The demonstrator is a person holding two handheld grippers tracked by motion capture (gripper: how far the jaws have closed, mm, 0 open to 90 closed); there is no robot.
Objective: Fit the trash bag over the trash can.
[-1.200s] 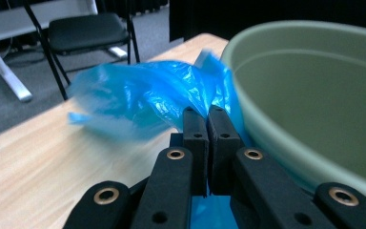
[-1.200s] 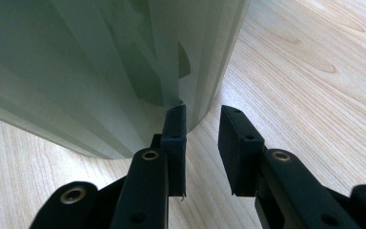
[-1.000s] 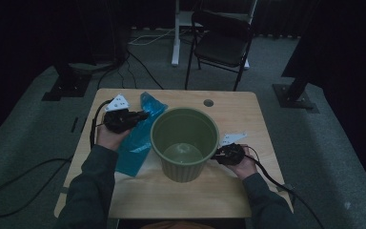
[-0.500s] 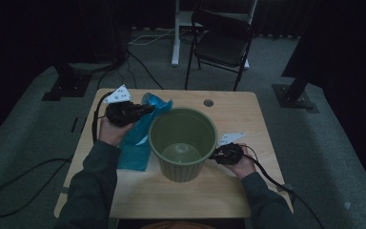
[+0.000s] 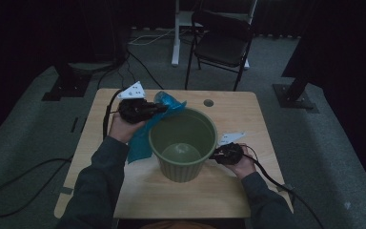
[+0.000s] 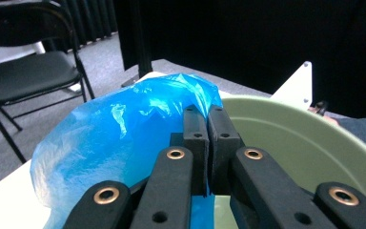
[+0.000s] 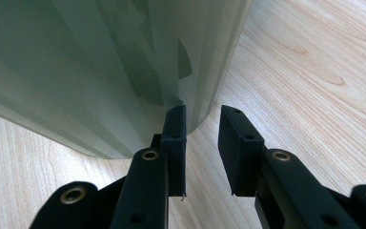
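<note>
You sit at a wooden table [image 5: 248, 186] with a dark floor all around it. A black folding chair [image 5: 221, 45] stands on the floor past the far edge of the table, and it also shows in the left gripper view [image 6: 26, 71].

A big green bucket [image 5: 183, 145] stands upright in the middle of the table. It is open at the top. In the left gripper view its pale green rim [image 6: 310, 143] curves just beside your tongs.

A blue plastic bag [image 5: 145, 136] hangs on the left side of the bucket. Its top is up by the bucket's rim and the rest drops down to the table. In the left gripper view the bag [image 6: 119, 129] looks crinkly and shiny.

Your left gripper [image 5: 159, 109] is up at the bucket's rim. Its jaws are pressed tight together on the top edge of the bag [image 6: 208, 148].

Your right gripper [image 5: 215, 155] is low on the table at the right side of the bucket. In its own view [image 7: 202, 143] the jaws stand a little apart with nothing between them. One jaw is right up against the bucket's wall [image 7: 100, 67].

A small round hole [image 5: 208, 102] sits in the table near the far edge.
</note>
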